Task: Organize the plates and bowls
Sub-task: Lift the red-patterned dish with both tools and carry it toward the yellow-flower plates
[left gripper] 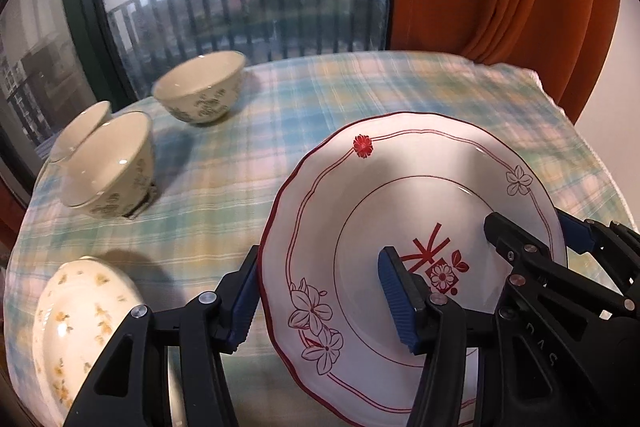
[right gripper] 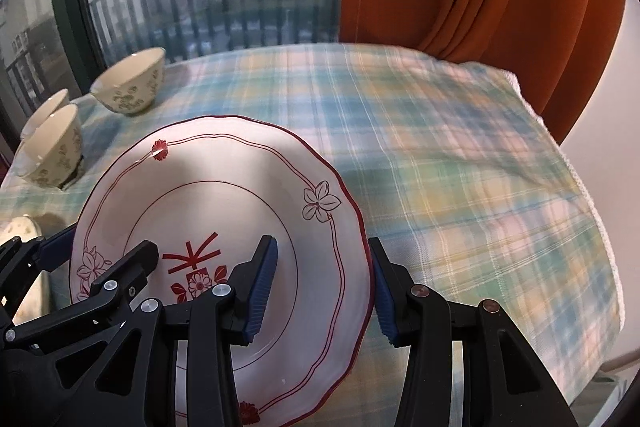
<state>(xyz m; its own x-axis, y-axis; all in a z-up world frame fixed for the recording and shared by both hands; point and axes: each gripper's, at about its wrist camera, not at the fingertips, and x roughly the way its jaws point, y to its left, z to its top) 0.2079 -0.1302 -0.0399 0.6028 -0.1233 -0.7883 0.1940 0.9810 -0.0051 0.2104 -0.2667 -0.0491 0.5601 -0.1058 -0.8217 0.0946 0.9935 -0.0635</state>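
White china with red flowers, the plate (left gripper: 400, 227) hangs tilted above the checked surface (right gripper: 460, 167), its left rim clamped between the fingers of the left gripper (left gripper: 320, 303), its right rim between those of the right gripper (right gripper: 324, 291). Step in hand: carrying the plate. Next probably calls for level, matched hands, clear of the bowls (left gripper: 200, 87), toward a stacking spot.
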